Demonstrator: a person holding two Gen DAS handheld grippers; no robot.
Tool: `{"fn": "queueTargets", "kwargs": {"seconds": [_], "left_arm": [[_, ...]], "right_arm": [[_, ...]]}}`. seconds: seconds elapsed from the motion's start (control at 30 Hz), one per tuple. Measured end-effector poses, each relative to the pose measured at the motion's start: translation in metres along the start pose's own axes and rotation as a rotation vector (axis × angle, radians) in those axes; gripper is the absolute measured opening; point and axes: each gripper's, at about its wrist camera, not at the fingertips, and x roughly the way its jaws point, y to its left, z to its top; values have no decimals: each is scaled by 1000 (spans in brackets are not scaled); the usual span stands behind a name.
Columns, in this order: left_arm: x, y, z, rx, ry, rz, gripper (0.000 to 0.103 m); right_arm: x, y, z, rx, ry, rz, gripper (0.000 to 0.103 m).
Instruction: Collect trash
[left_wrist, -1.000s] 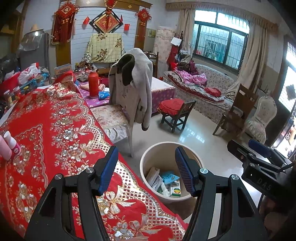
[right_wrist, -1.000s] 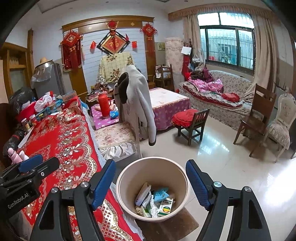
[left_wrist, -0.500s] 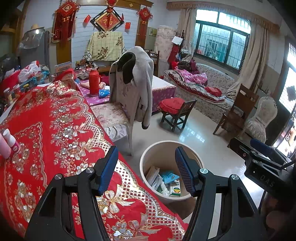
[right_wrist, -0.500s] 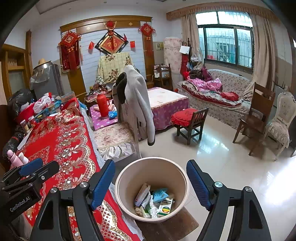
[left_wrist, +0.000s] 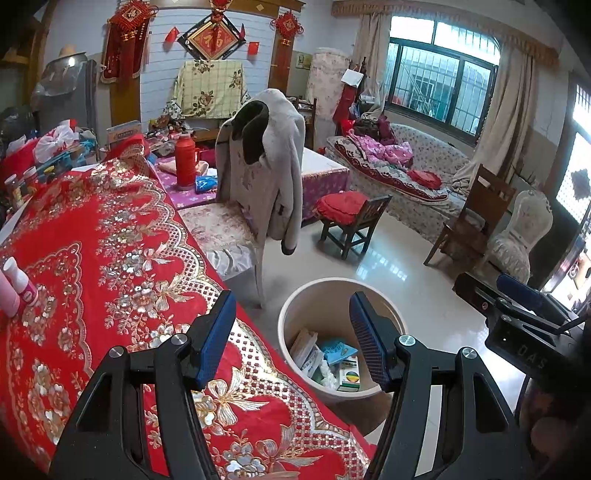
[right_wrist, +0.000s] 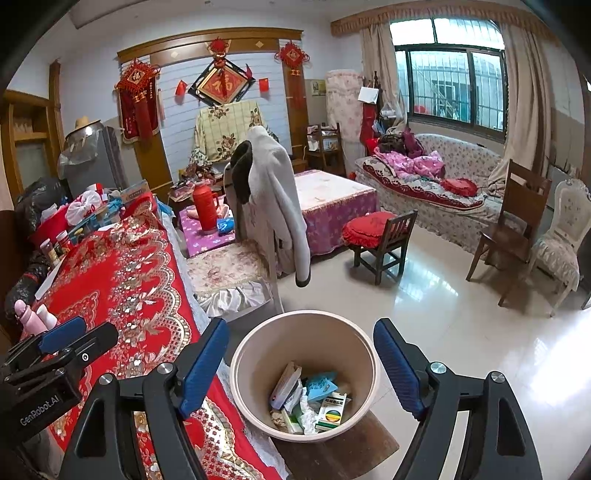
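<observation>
The left gripper (left_wrist: 291, 339) hangs over the edge of the desk (left_wrist: 110, 266), which has a red and gold cloth, and its fingers (left_wrist: 216, 338) are spread apart with nothing between them. The right gripper (right_wrist: 301, 365) is above the beige bin (right_wrist: 243, 354) on the floor beside the desk; its fingers (right_wrist: 203, 365) are released and empty, and the jaws are widening a little. The trash (right_wrist: 310, 398), some small boxes, a blue wrapper and crumpled paper, lies at the bottom of the bin. Two pink bottles (left_wrist: 14, 288) stand at the left side of the desk
</observation>
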Motion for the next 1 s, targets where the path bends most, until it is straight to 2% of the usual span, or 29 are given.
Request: {"fn": "queueTargets", "kwargs": {"seconds": [1.0], "left_arm": [[14,-1,3,7,24,-22,63]], "right_arm": [[7,-5,0,7,24,-19,80]]}}
